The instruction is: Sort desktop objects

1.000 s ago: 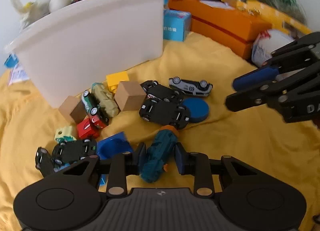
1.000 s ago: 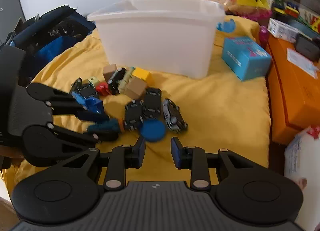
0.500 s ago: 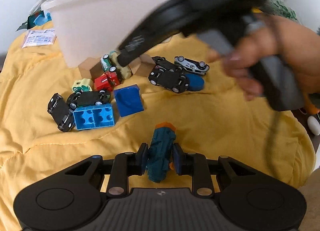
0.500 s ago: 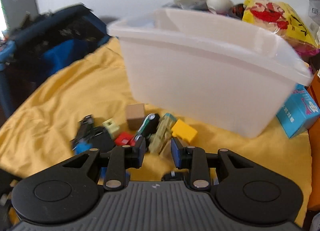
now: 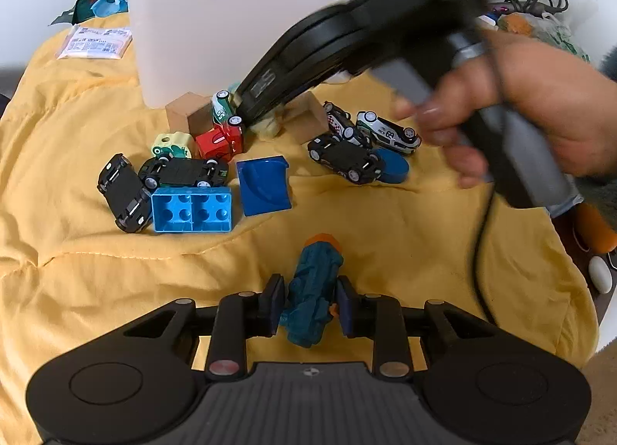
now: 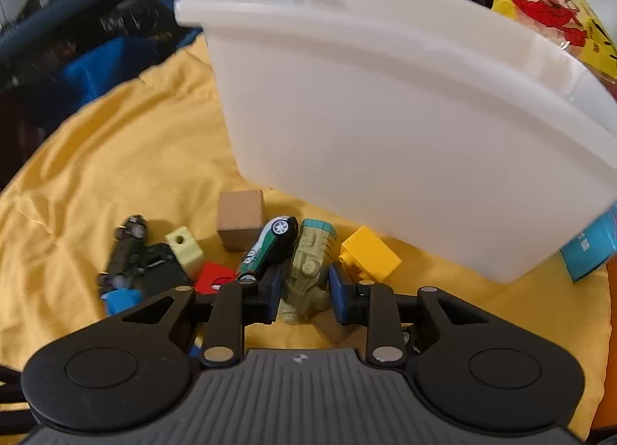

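1. Teal plastic toy train (image 5: 313, 292) is clamped between the left gripper's (image 5: 310, 308) pads, jaws closed onto its sides. It sits low over the yellow cloth (image 5: 405, 236), well apart from the toy pile, long axis running straight ahead along the fingers, orange end pointing away towards the white bin (image 5: 231, 21).
2. Right gripper (image 6: 304, 292) is down in the pile with its jaws partly open around the olive green toy train (image 6: 308, 271). Pads look just beside it, not squeezing, though I can't tell for sure. That train's long axis also runs away from the camera, teal-capped end pointing at the bin.
3. What could go wrong, my guess: the green and white toy car (image 6: 266, 248) leans right against the left pad, and the yellow brick (image 6: 368, 258) sits just beside the right one. Closing here could pinch the car too, or knock it and the wooden cube (image 6: 241, 219) around.
4. Also, the teal train is held near its rear end, so most of it sticks out forward. A fast swing up to the bin could let it pivot or slip out.
5. Both grippers heading for the bin together could bump each other.
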`<action>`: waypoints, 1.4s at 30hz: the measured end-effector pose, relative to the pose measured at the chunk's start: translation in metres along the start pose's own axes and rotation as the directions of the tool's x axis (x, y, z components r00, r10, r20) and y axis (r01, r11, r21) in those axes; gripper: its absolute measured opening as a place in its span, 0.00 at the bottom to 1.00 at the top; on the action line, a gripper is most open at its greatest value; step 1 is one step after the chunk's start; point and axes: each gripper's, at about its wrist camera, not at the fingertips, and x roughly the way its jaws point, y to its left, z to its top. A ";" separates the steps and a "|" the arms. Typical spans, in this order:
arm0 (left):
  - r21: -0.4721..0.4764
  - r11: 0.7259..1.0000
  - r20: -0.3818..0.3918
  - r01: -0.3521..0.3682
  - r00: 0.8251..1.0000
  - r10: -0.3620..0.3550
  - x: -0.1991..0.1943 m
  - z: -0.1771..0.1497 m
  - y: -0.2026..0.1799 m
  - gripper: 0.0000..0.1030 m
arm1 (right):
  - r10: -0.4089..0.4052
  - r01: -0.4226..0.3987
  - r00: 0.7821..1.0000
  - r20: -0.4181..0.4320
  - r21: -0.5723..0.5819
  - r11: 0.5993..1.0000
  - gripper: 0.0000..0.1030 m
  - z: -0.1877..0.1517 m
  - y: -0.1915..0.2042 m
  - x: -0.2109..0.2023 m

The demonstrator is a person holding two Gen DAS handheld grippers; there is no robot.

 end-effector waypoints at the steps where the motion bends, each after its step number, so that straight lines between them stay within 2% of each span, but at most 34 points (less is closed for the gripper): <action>1: 0.003 1.000 0.000 -0.003 1.000 0.003 0.000 0.000 -0.001 0.31 | 0.008 -0.008 1.000 0.019 -0.001 1.000 0.29 -0.002 0.000 -0.011; 4: 0.022 1.000 0.003 -0.017 1.000 0.017 -0.001 0.000 -0.006 0.28 | 0.054 -0.055 0.997 0.062 0.006 0.998 0.29 -0.011 -0.008 -0.044; 7: 0.043 0.999 0.000 -0.033 0.999 0.033 -0.001 0.000 -0.013 0.28 | 0.108 -0.108 0.993 0.054 -0.013 0.994 0.29 -0.032 -0.016 -0.071; 12: 0.055 0.997 -0.008 -0.045 0.999 0.046 0.006 0.000 -0.015 0.30 | 0.150 -0.151 0.988 -0.033 -0.009 0.989 0.29 -0.071 -0.017 -0.077; 14: 0.068 0.996 -0.005 -0.056 0.998 0.056 0.007 0.000 -0.019 0.33 | 0.144 -0.144 0.988 -0.052 0.015 0.990 0.29 -0.085 -0.018 -0.076; 21: 0.095 0.990 0.000 -0.104 0.995 0.105 0.006 0.011 -0.031 0.29 | 0.131 -0.127 0.988 -0.078 0.046 0.991 0.28 -0.101 -0.021 -0.072; 24: 0.111 0.985 0.044 -0.132 0.991 0.128 -0.005 0.029 -0.038 0.29 | 0.118 -0.117 0.993 -0.022 0.022 0.993 0.28 -0.092 -0.025 -0.088; 27: 0.098 0.986 0.122 -0.138 0.985 0.125 -0.023 0.058 -0.037 0.29 | 0.126 -0.129 0.990 0.058 0.044 0.991 0.28 -0.072 -0.035 -0.106; 30: 0.099 0.979 0.243 -0.177 0.959 0.149 -0.044 0.095 -0.036 0.29 | 0.073 -0.079 0.985 0.154 0.029 0.996 0.28 -0.043 -0.045 -0.123; 32: 0.076 0.982 0.317 -0.173 0.938 0.141 -0.060 0.123 -0.030 0.29 | 0.047 -0.051 0.977 0.208 0.014 0.999 0.28 -0.024 -0.050 -0.130; 36: 0.021 0.988 0.410 -0.152 0.903 0.130 -0.080 0.172 -0.012 0.29 | -0.024 0.029 0.958 0.285 -0.014 0.999 0.28 0.017 -0.059 -0.134; 39: 0.024 0.982 0.447 -0.186 0.881 0.156 -0.083 0.199 -0.006 0.29 | -0.061 0.066 0.947 0.317 -0.005 0.998 0.28 0.042 -0.065 -0.130; 42: 0.017 0.975 0.449 -0.220 0.874 0.189 -0.068 0.217 0.005 0.30 | -0.104 0.103 0.940 0.325 0.021 0.994 0.28 0.062 -0.074 -0.121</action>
